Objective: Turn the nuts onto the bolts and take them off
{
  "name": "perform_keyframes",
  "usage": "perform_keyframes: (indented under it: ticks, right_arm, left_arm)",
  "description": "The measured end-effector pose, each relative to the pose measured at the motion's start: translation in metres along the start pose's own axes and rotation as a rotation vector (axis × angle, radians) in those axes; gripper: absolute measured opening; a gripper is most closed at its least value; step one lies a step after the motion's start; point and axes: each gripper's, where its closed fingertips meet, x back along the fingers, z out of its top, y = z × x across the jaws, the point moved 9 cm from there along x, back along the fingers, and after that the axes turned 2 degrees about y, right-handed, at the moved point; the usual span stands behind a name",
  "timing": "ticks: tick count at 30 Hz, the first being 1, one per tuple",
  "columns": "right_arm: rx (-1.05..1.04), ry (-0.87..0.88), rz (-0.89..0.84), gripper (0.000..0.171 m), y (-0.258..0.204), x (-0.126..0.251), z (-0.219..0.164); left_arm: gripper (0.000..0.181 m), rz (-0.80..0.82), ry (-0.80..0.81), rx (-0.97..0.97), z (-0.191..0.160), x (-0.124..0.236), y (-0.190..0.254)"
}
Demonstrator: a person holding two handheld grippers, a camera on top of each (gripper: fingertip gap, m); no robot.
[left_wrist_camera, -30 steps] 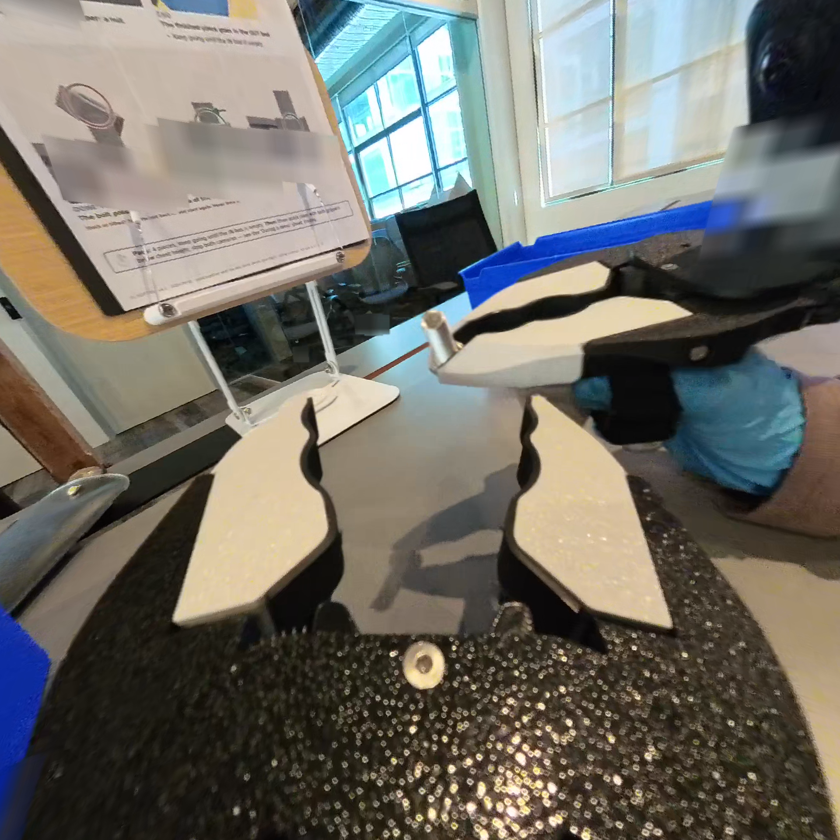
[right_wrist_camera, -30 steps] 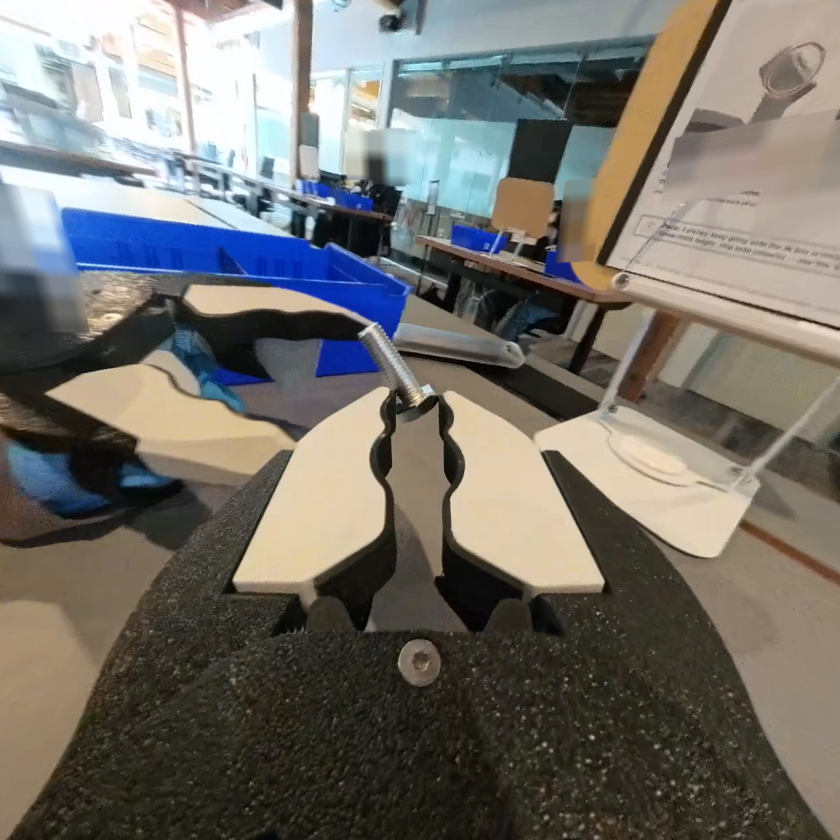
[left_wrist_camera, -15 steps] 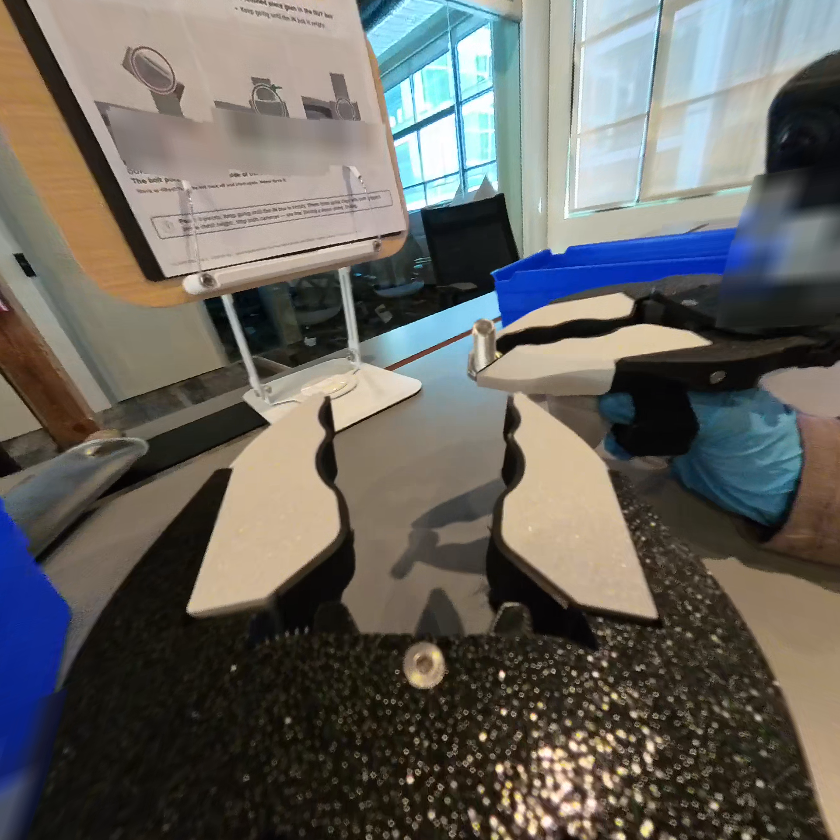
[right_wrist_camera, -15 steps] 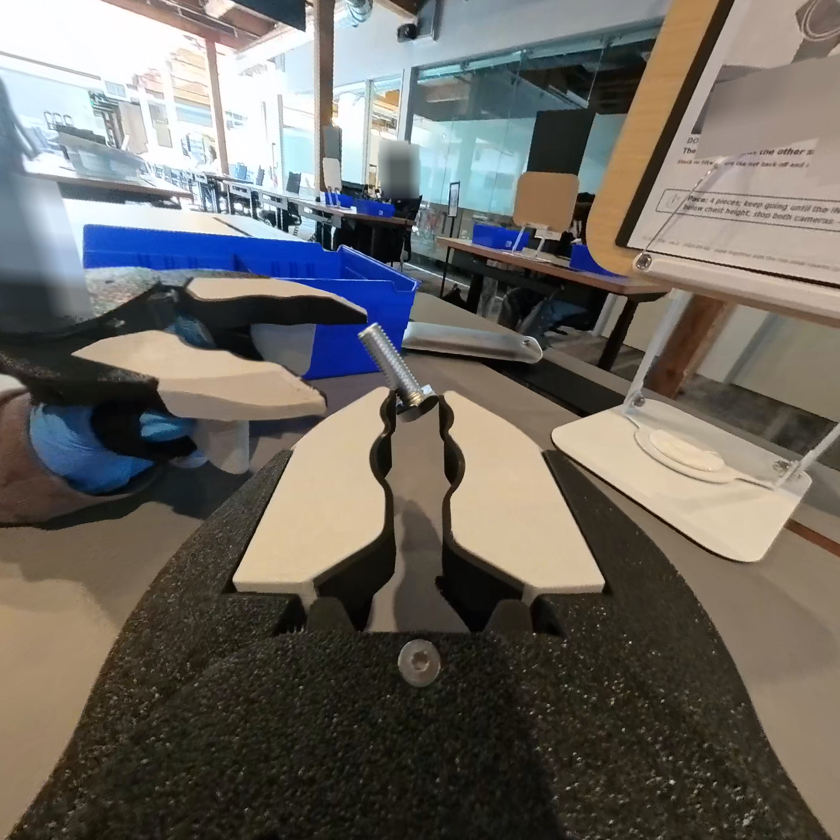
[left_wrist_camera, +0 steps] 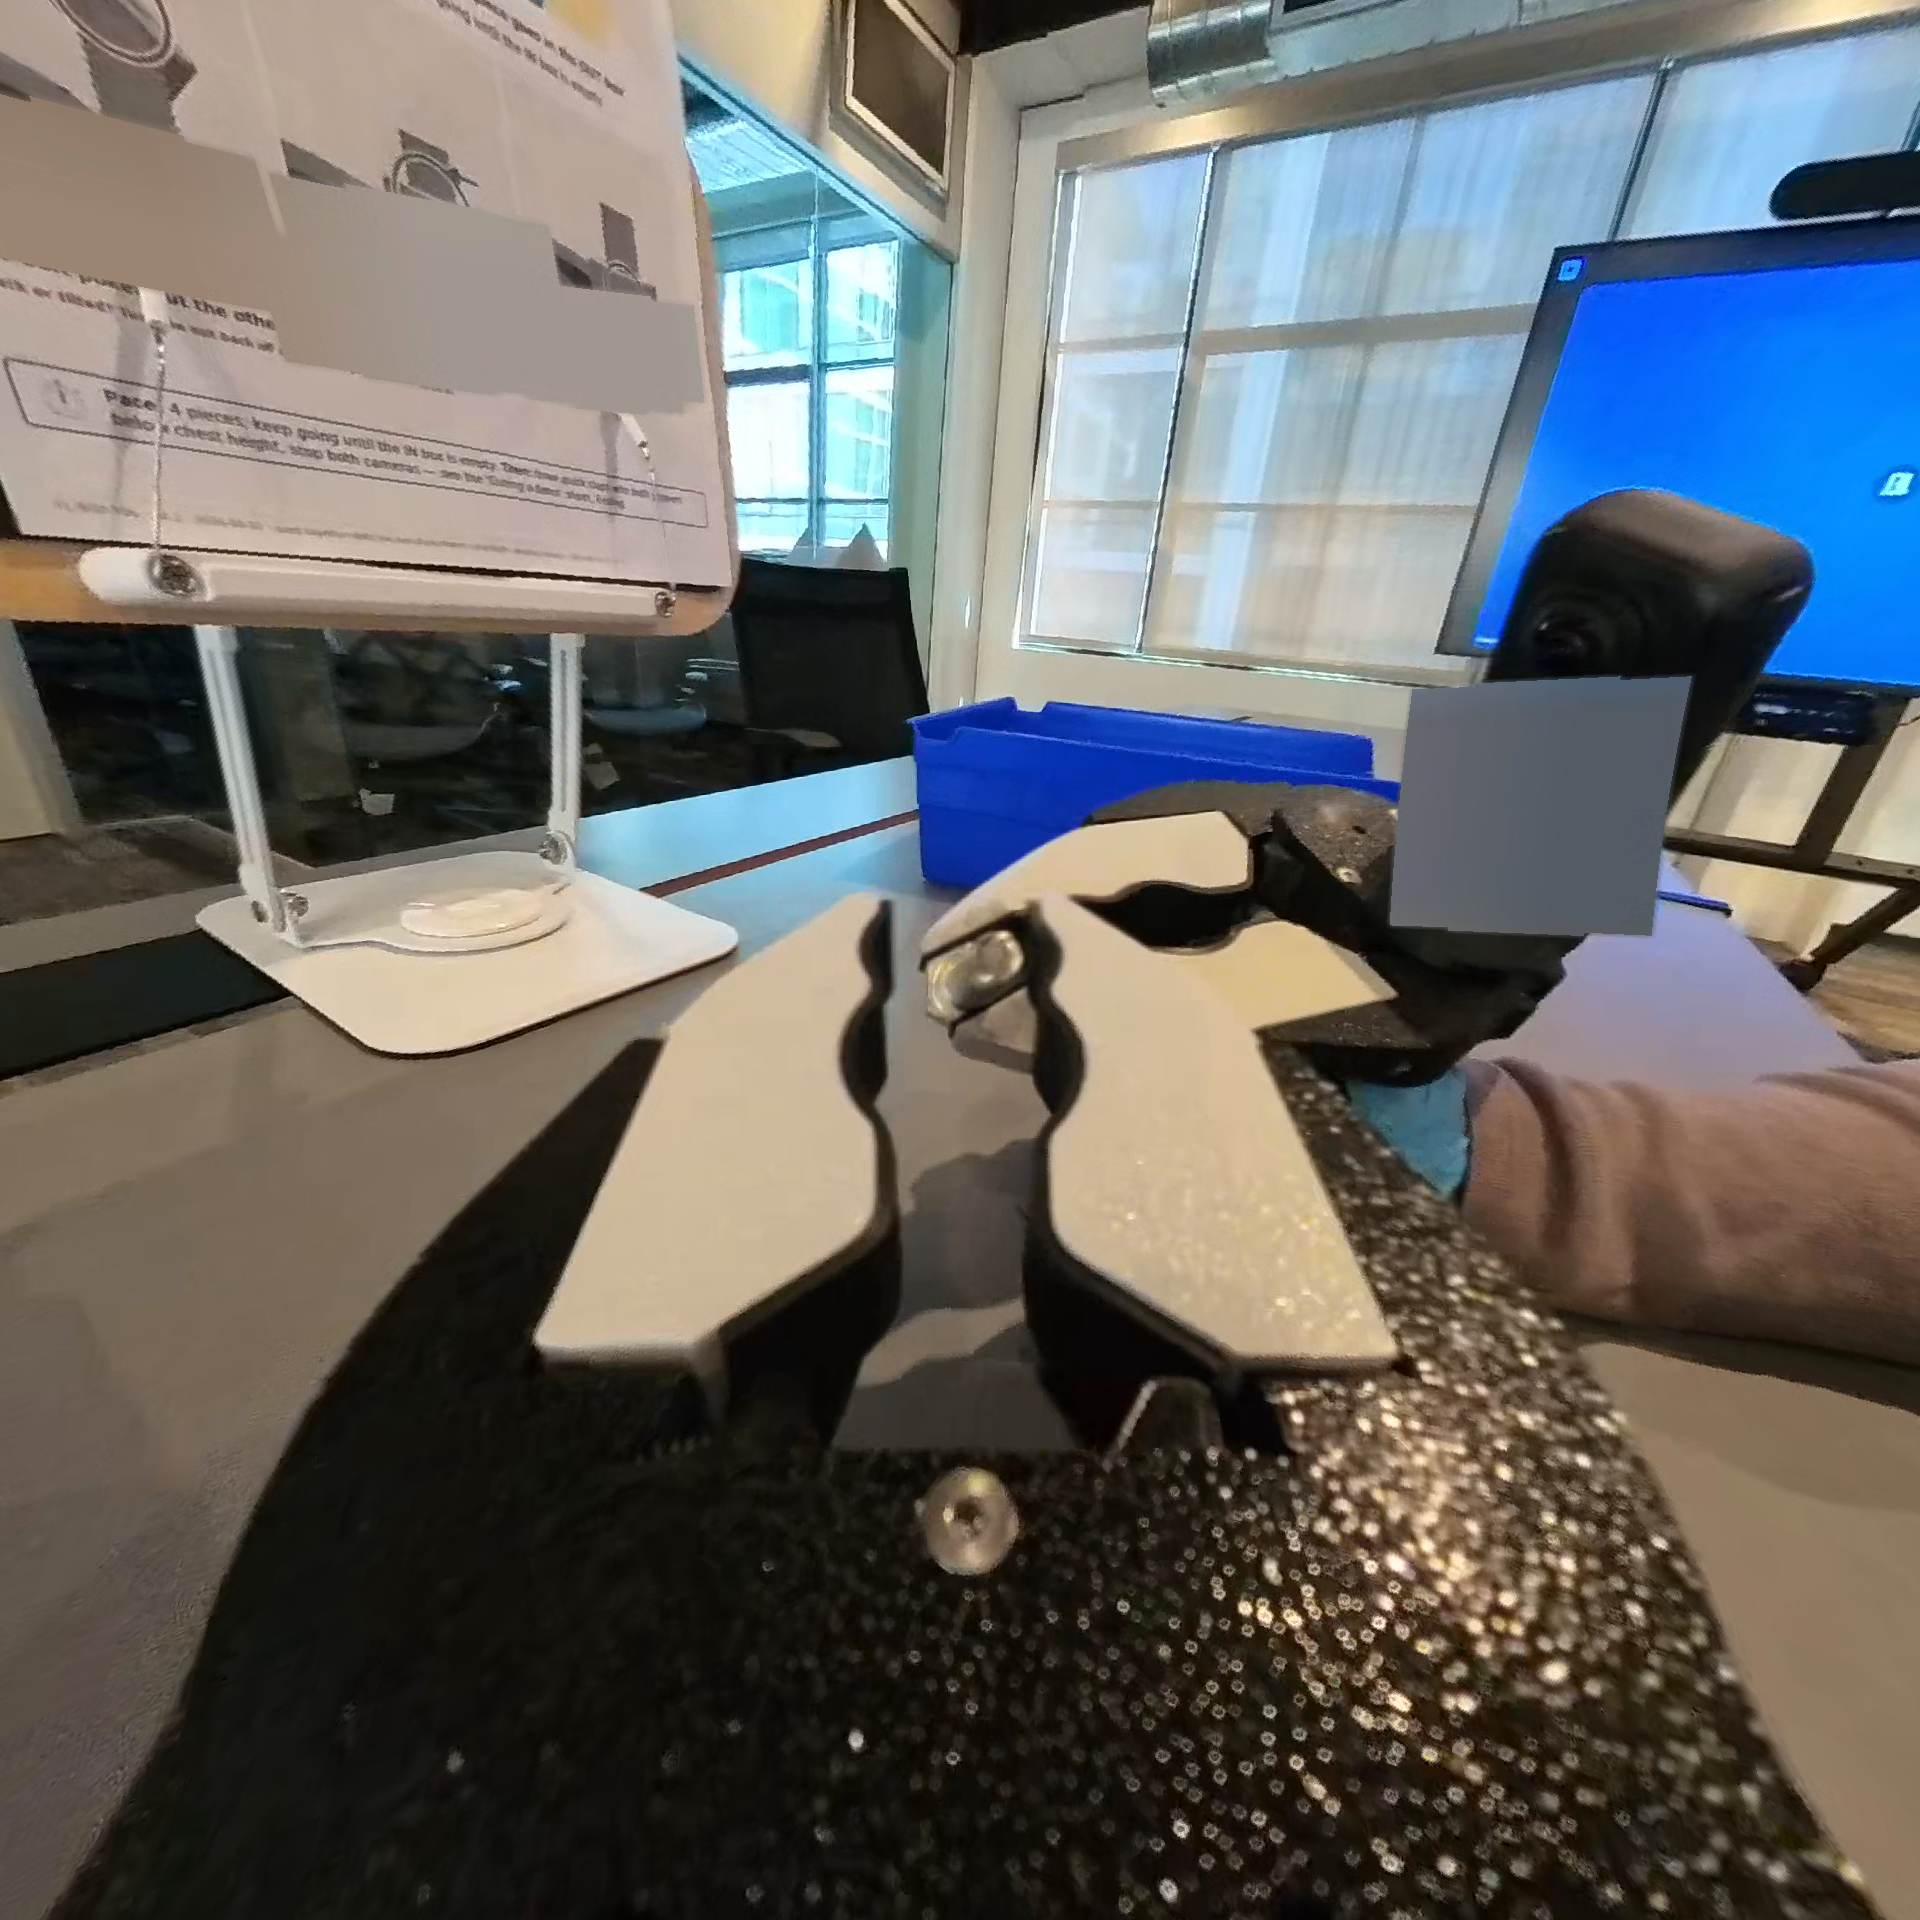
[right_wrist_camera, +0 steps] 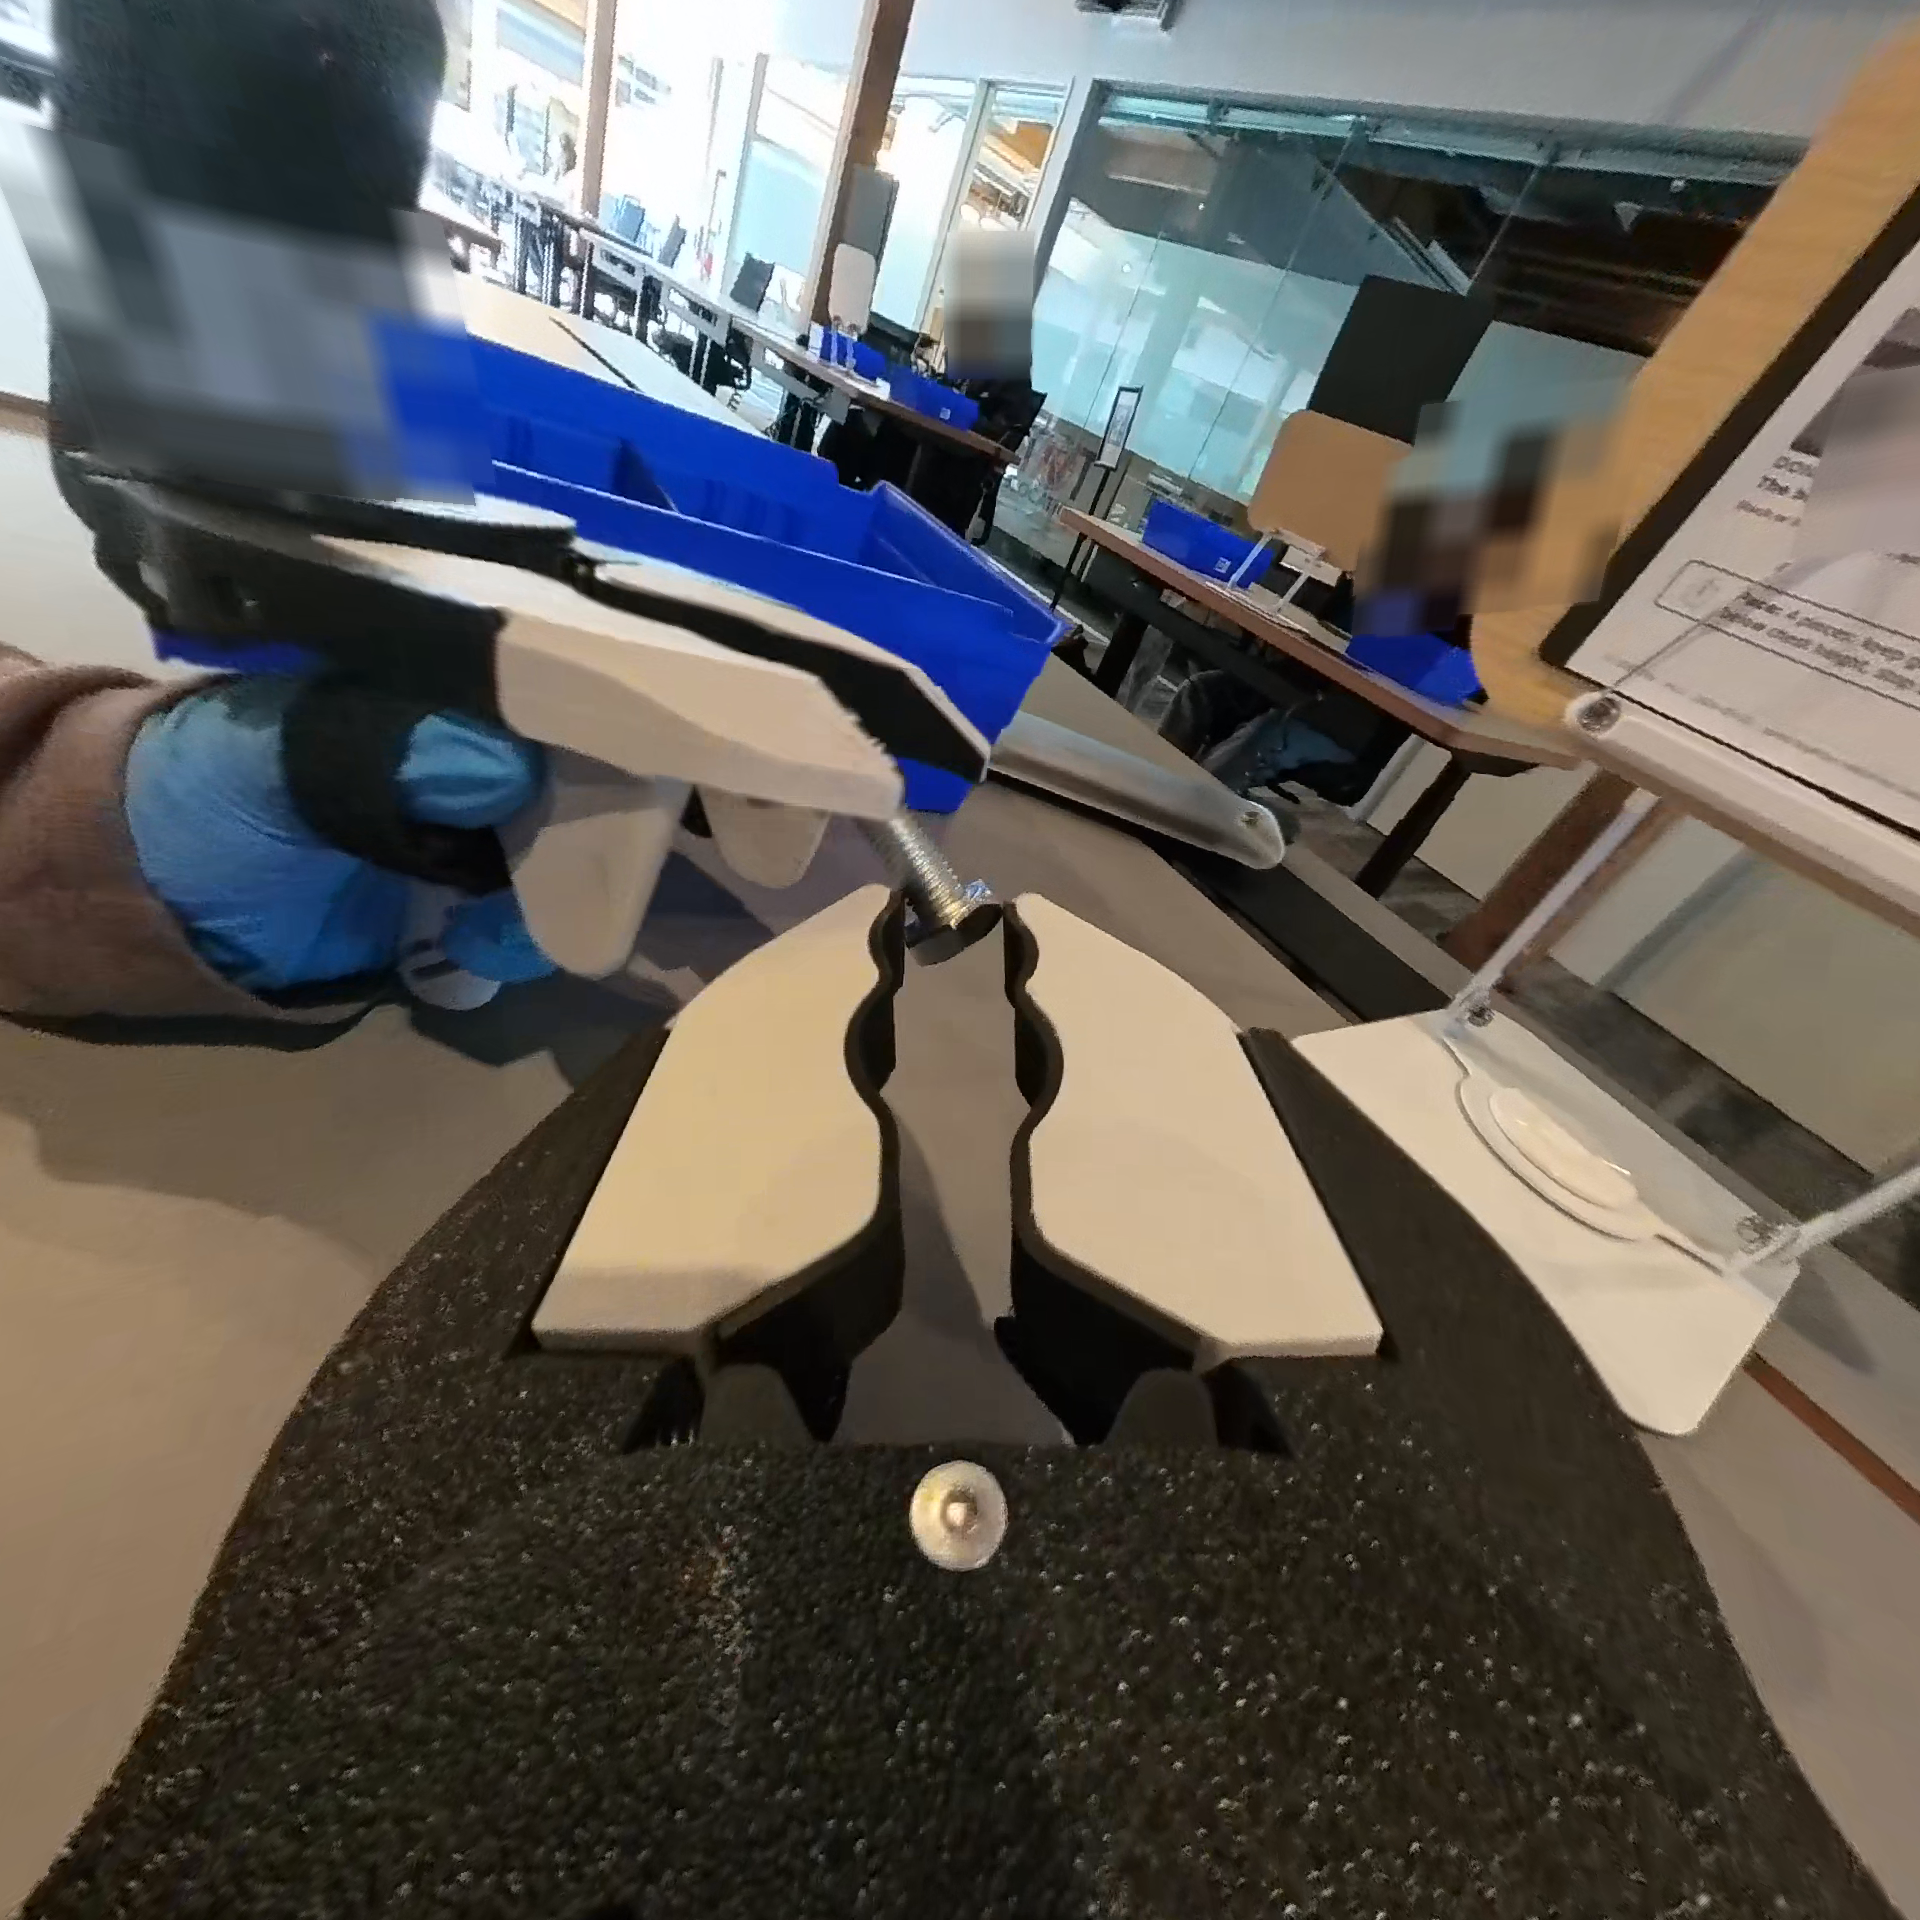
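Steel showed between the right gripper's (right_wrist_camera: pixel 951 920) fingers (right_wrist_camera: pixel 1132 1132): a bolt (right_wrist_camera: pixel 930 883), pinched by its head at the very tips, its threaded shank slanting up and to the left, away from the grey bench (right_wrist_camera: pixel 260 1195). The long axis pointed straight at the left gripper (left_wrist_camera: pixel 971 966), which had closed in from that side until its white fingers (left_wrist_camera: pixel 748 1143) covered the free end of the thread. From the left wrist view the bolt's end sat just ahead, in the narrow gap between the tips, facing the camera almost end-on. Those fingers stood only slightly apart and seemed not clamped on anything; whether they touched the thread I could not tell. No nut was visible in either view. A blue bin (right_wrist_camera: pixel 748 520) lay behind the left gripper, and a white paper stand (left_wrist_camera: pixel 468 935) stood to the far side. Judging by this, the next move depended on keeping the left gripper lined up with the shank's axis.
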Motion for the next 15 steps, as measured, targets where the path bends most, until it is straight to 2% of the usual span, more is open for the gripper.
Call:
perform_keyframes:
  ticks: [2, 11, 15]
  right_arm:
    - [0.009, -0.006, -0.002, 0.017, -0.001, -0.001, 0.000]
    - [-0.036, 0.015, 0.035, 0.018, -0.001, -0.003, -0.001]
    - [-0.024, 0.048, -0.002, 0.037, 0.001, 0.002, -0.001]
  left_arm:
    - [0.009, -0.022, 0.004, 0.003, 0.000, 0.001, 0.000]
    - [0.008, 0.072, -0.020, -0.093, 0.004, 0.004, 0.009]
    - [0.008, 0.168, -0.052, -0.142, 0.007, 0.007, 0.012]
